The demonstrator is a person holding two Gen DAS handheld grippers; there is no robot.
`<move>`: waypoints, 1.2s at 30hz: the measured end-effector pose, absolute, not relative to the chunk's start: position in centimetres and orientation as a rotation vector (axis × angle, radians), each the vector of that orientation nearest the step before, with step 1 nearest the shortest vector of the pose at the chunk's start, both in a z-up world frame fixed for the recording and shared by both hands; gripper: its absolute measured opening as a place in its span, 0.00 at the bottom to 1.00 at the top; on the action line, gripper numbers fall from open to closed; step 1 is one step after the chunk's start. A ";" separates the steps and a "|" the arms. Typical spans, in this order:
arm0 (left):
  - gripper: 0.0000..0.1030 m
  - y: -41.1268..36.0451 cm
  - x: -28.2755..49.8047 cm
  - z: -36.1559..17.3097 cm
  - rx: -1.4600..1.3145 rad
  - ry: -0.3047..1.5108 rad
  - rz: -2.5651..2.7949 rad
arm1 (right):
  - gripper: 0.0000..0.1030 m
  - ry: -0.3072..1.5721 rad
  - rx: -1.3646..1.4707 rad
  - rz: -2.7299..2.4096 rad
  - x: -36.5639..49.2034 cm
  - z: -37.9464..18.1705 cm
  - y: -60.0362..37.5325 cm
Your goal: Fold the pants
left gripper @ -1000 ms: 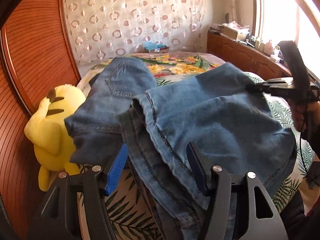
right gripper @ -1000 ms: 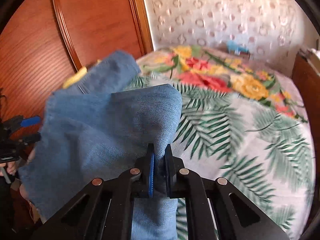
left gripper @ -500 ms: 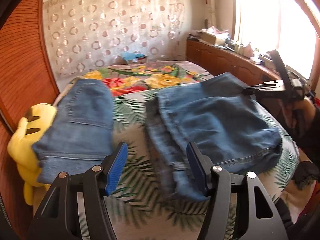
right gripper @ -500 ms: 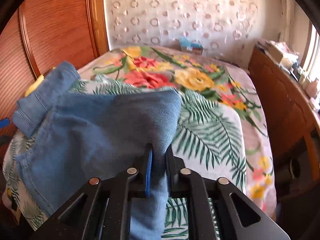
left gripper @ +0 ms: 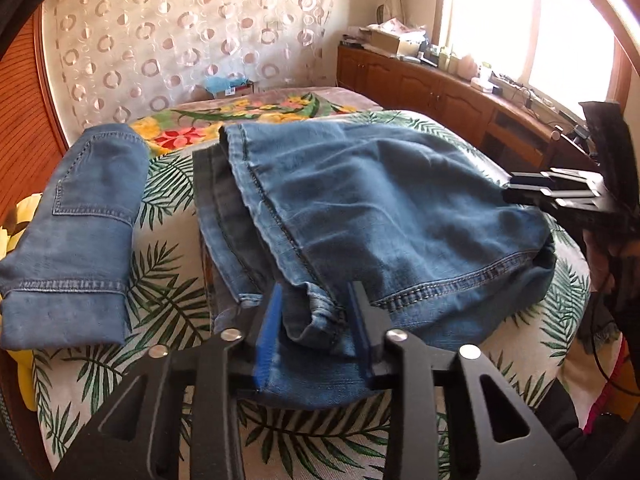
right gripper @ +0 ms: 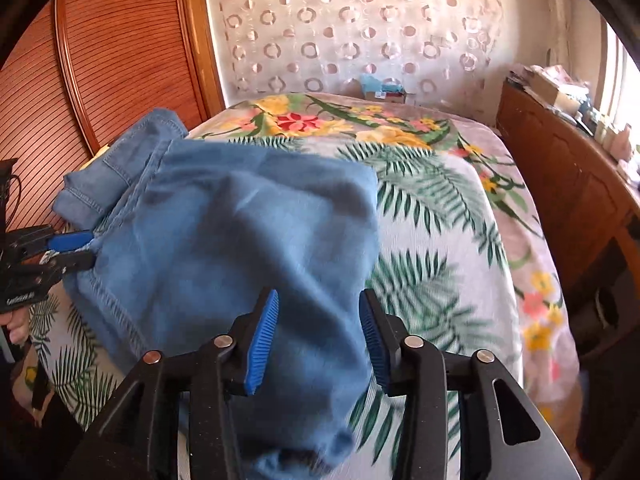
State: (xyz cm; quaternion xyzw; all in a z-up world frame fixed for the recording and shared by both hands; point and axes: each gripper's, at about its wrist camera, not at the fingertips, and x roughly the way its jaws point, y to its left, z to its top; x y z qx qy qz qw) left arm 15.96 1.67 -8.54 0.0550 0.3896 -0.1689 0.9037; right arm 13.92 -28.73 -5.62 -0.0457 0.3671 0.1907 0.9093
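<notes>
The jeans [left gripper: 360, 216] are spread folded on the bed [left gripper: 168, 280]. A hem corner is straddled, not pinched, by the left gripper [left gripper: 316, 332]; the right gripper [right gripper: 316, 336] is also parted around cloth.

We see a bed [left gripper: 168, 264] covered by a spread printed with green palm leaves and, toward its far edge, bright flowers. On it lie blue jeans [left gripper: 380, 216] [right gripper: 240, 240], folded into a thick pile across the near half, reaching the near edge. A second folded pair of jeans [left gripper: 80, 240] lies apart along the left edge.
</notes>
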 end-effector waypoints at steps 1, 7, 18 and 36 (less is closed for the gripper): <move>0.15 1.7 15.9 -8.5 0.114 0.802 -0.351 | 0.45 0.757 -0.095 0.386 13.5 -6.0 -29.0; 0.00 3.9 14.2 -5.8 0.081 0.707 -0.296 | 0.47 0.755 -0.056 0.379 11.6 -5.8 -30.3; 0.25 4.2 14.5 -6.7 0.048 0.762 -0.328 | 0.48 0.732 -0.078 0.372 8.0 -5.3 -28.9; 0.06 4.0 13.0 -6.2 0.043 0.733 -0.364 | 0.48 0.709 -0.083 0.366 6.5 -5.2 -29.3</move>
